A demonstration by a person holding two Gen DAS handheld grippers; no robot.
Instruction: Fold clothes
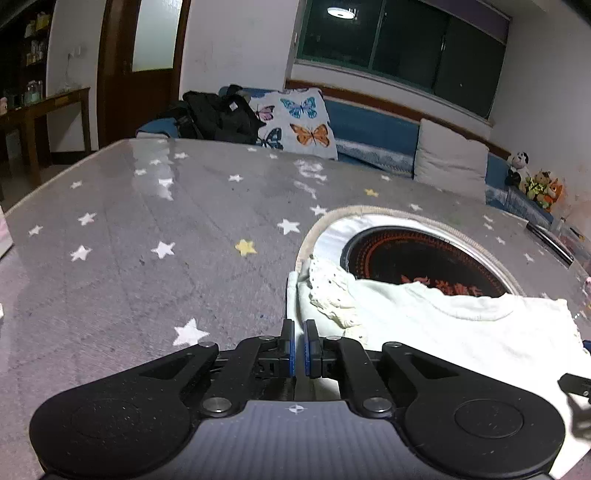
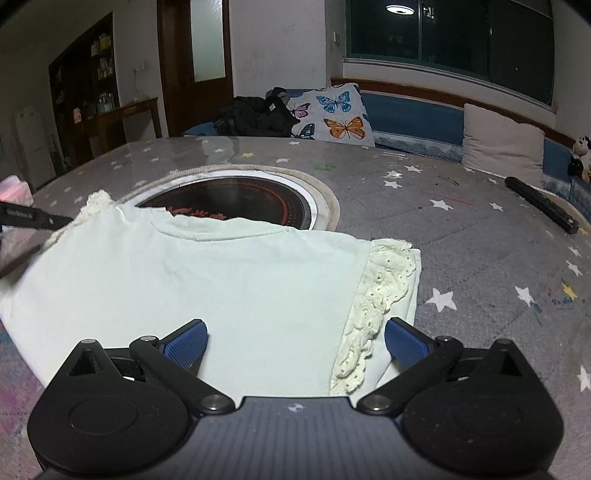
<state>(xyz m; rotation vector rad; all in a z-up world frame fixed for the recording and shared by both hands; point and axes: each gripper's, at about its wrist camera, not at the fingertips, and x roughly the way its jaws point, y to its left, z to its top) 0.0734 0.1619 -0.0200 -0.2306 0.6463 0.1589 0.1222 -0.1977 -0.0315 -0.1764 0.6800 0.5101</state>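
My left gripper (image 1: 299,345) is pinched shut at the white top's (image 2: 229,288) left edge; whether cloth is caught, I cannot tell. My right gripper (image 2: 295,341) gapes wide over the lace sleeve (image 2: 373,306), holding nothing. The top looks light and floppy, so I'd pinch its edges.

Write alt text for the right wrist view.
The right gripper hovers wide open over the near edge of a white top with lace-trimmed sleeves, lying flat on a grey star-print tablecloth. The garment's collar overlaps a round inset cooktop; behind are a butterfly cushion and a dark window.
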